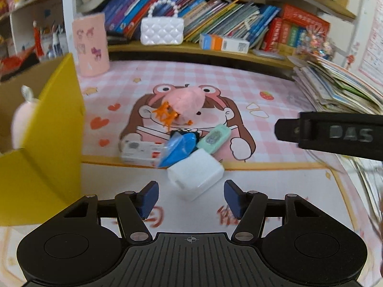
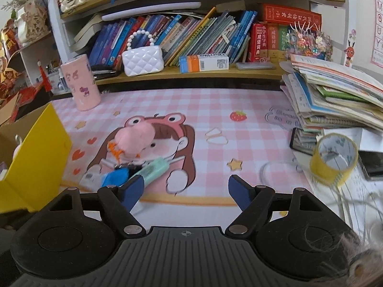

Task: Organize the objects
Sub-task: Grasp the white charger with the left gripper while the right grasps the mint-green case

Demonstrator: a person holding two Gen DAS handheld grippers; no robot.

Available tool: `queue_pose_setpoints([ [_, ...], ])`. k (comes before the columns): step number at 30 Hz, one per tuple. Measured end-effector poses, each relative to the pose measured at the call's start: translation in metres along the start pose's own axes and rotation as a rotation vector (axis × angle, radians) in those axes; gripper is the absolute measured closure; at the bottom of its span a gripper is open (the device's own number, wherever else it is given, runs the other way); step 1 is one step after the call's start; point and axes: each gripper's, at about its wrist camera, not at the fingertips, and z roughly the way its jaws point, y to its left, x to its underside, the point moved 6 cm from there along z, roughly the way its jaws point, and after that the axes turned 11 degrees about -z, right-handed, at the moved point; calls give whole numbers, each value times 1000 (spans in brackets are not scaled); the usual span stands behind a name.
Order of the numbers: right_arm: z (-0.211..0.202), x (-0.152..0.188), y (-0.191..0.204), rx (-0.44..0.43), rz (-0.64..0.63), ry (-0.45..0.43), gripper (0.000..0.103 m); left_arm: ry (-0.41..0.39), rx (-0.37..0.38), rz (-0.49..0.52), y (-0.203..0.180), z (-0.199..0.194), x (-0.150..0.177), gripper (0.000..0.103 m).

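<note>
Across the glossy pink checked desk mat [image 2: 215, 105] with its printed cartoon girl, most of the tidying looked undone: the loose pile sat near the mat's front edge, while the tall yellow cardboard box [image 1: 57, 124] at the left, matte and sharp-cornered, already showed one soft pink plush toy [image 1: 21, 119] poking over its wall. Biggest in the pile was a fuzzy pink plush pouch [image 1: 188, 102] with spiky orange trim, rounded and squashy; in front of it lay a flat printed white carton [image 1: 138, 151], a crinkly blue plastic packet [image 1: 178, 149], a smooth white plastic cube [image 1: 197, 175] with rounded corners, and a slim mint-green plastic case [image 1: 214, 138], all touching or overlapping. Off to the right a roll of shiny yellow tape [image 2: 334, 156] stood near the stacked books. Left gripper [image 1: 189, 198] hung just short of the white cube, blue pads roughly half spread and gripping nothing. Right gripper [image 2: 184, 191] was likewise about half spread and empty, its left pad just in front of the mint case. By my read, nearly every piece remained to be boxed.
</note>
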Motion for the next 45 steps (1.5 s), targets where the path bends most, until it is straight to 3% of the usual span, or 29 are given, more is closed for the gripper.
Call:
queue_pose_setpoints([
  [4,6,-5,-11,-1,-16,6,27,32,-15,-22,-10,25,-2,40],
  [6,7,-4,-16,0,-12,15,27,33,-36,-35,-10,33,-4,31],
  [8,7,-4,-21,4,-9,21,27,39,-55,-52,-10,40,-6,29],
  [10,7,-4,-26,15,-5,23,27,45,-70,-67,-8,46,-8,29],
  [13,6,-2,-33,25,17,26,27,36,-88,-67,-6,49,-12,38],
  [24,26,7,-23,-39,31,45,27,117,-70,-44,17,19,2,38],
  [28,41,13,-9,-76,-41,64,25,103,-77,-33,32,1,2,38],
  [41,94,10,29,-215,-347,50,21,49,-91,-164,71,-37,-4,38],
  [45,109,6,47,-307,-430,66,21,44,-98,-178,75,-43,-1,38],
])
